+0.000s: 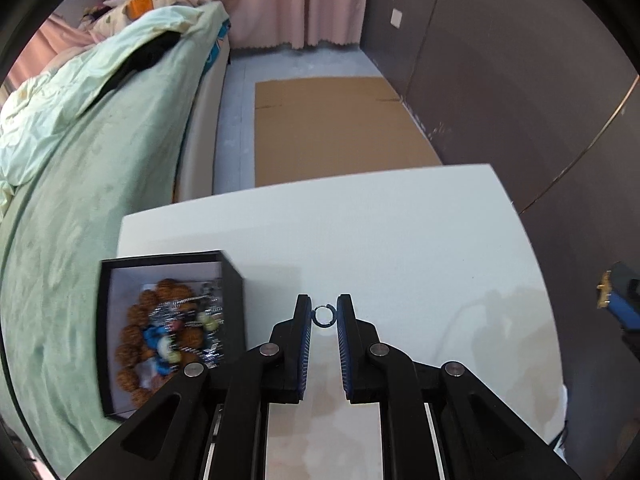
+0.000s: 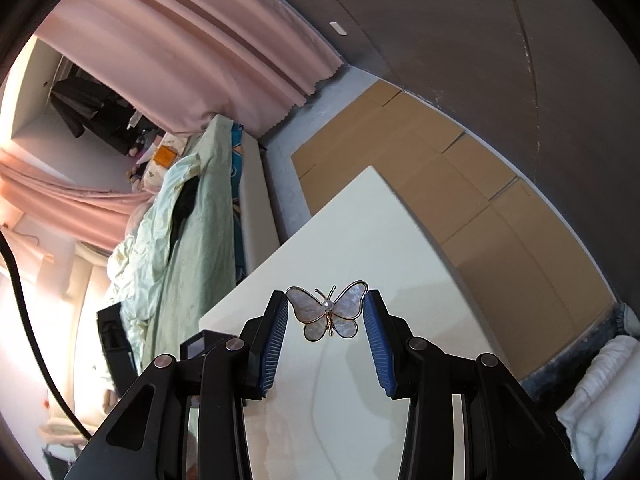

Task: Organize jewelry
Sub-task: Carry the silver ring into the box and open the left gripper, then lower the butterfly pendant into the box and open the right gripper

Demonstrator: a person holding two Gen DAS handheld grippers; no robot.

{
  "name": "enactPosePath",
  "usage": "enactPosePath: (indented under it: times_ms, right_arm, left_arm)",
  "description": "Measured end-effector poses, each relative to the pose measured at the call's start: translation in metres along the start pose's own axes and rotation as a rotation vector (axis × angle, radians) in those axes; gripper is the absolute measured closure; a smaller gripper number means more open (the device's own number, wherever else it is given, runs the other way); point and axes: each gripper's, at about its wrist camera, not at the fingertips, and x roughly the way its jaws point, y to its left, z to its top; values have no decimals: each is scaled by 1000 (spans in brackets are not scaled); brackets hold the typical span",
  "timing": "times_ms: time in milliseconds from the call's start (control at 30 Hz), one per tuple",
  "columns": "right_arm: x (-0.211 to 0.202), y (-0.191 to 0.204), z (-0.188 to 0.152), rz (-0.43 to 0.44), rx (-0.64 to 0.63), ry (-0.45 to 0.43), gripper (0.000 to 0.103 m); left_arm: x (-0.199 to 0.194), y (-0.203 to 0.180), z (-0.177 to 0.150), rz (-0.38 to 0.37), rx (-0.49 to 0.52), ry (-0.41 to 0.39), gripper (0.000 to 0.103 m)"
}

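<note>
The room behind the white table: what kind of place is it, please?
Most likely a bedroom in a home. A bed with a pale green duvet stands beside the table, long pink curtains hang to the floor, and flattened brown cardboard lies on the floor.

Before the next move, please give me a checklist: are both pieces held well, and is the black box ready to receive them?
1. Small dark metal ring clamped between the left gripper pads: ok.
2. Pearly butterfly brooch with gold edging clamped at its wing tips by the right gripper: ok, but only the tips are pinched.
3. Open black jewelry box with no lid on it: ok.
4. Free room inside the box: cannot tell; brown wooden beads and silver chains fill most of it.
5. Box fully on the white table: not ok; it overhangs the left edge.
</note>
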Motion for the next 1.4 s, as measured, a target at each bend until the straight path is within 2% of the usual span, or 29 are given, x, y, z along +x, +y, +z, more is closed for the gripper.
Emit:
enactPosePath:
  times_ms: [333, 667, 800, 900, 1067, 1133, 1233, 1300, 1400]
  right_arm:
    - [13, 35, -21, 38, -59, -23, 63]
    - [36, 69, -36, 62, -144, -19, 63]
    - [45, 80, -42, 77, -168, -9, 63]
    - [54, 90, -47, 87, -186, 1, 63]
    - [72, 110, -61, 84, -249, 29, 63]
    - [80, 117, -63, 85, -275, 37, 63]
    - [88, 127, -69, 103, -309, 50, 63]
    - [92, 133, -74, 118, -329, 59, 63]
    - [92, 141, -80, 148, -353, 60, 63]
  left_arm:
    - [-56, 45, -9, -49, -53, -108, 89]
    - [-72, 96, -24, -104, -144, -175, 89]
    - [-68, 112, -34, -134, -188, -184, 89]
    - [-56, 122, -38, -194, -212, -177, 89]
    - [-39, 127, -34, -238, -206, -115, 89]
    - [-38, 132, -35, -237, -214, -108, 84]
    - [-43, 143, -36, -260, -255, -128, 62]
    - [-50, 147, -37, -257, -260, -160, 41]
    - [-61, 158, -36, -242, -287, -206, 39]
